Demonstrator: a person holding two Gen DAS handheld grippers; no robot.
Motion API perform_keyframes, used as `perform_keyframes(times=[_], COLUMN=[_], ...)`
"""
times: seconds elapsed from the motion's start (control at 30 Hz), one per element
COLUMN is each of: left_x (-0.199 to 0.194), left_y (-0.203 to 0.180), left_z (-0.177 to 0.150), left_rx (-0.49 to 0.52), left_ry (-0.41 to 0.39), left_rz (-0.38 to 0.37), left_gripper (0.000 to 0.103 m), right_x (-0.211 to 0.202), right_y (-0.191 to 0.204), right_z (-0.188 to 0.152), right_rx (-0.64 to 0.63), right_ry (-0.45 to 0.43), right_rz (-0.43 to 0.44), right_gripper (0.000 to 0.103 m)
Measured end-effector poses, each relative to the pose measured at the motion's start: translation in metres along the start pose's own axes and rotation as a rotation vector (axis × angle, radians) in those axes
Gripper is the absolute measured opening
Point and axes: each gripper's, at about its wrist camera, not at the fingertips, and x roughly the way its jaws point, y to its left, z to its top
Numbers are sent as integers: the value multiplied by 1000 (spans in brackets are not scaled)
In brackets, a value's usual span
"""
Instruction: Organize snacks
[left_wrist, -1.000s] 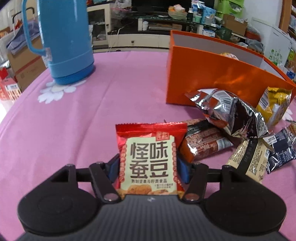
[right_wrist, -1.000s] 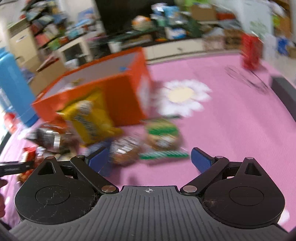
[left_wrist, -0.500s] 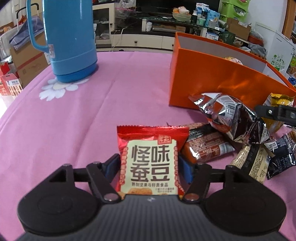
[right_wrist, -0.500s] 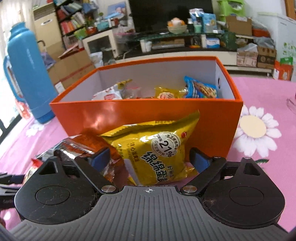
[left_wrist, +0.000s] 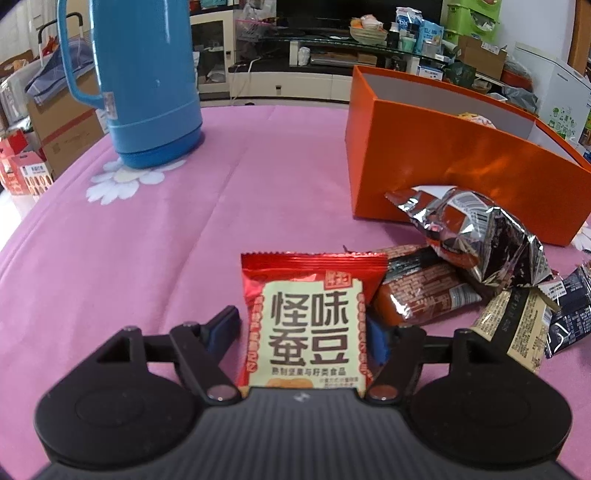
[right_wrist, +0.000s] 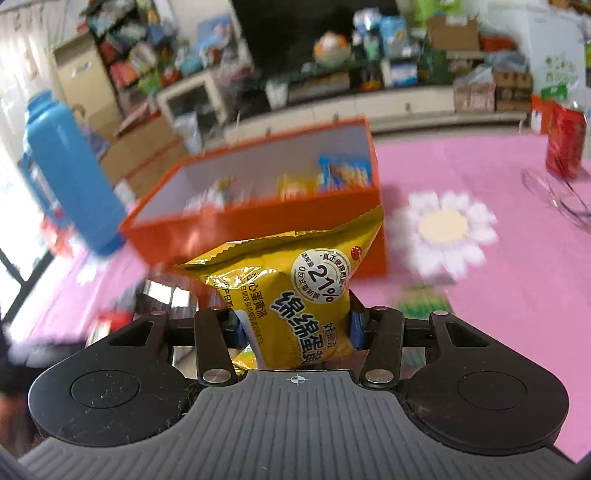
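My left gripper is shut on a red snack packet with a cream label, held low over the pink tablecloth. To its right lie a silver-and-red packet, a brown bar, a beige packet and a dark blue packet, in front of the orange box. My right gripper is shut on a yellow snack packet, lifted in front of the orange box, which holds several snacks.
A blue thermos stands at the back left of the table; it also shows in the right wrist view. A red can and a glass dish sit at the far right. A green packet lies by the flower print.
My right gripper closed on the yellow packet and lifted it away from the box front. My left gripper kept its hold on the red packet and shifted slightly.
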Motion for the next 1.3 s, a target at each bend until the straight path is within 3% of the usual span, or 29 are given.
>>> perform_keyframes(times=[0.13,0.27,0.47,0.67,0.9,1.07,1.2,1.3], left_x=[-1,-1,-2,-2,2,4,4,4], left_y=[3,5,10,15,10,8,5,6], left_z=[0,0,-3,-1,0,0,-1,-2], left_rx=[-10,-15,-25,-45,-30,-26,-15,-16], left_ry=[1,-2,-3,4,2,3,1,0], left_rz=[-6,-4,-9,-11,16,23,30,29], left_gripper=[69,71,74,77,81,86,87,87], right_x=[-26,-28,-35,-33,-14,-11,-4,-2], right_y=[-10,-14,2,8,-37,-71,-82,-88], right_z=[-18,-26,-14,-10,-15,-21,-29,-33], right_rx=[-57,-55,-45,-63,139,258,265,298], right_ry=[196,273,87,-10,-109,-94,-60,-43], right_rz=[-10,-38,-89,-93,-86,-61,-95,-70], right_gripper=[31,39,78,84,84,84,84,84])
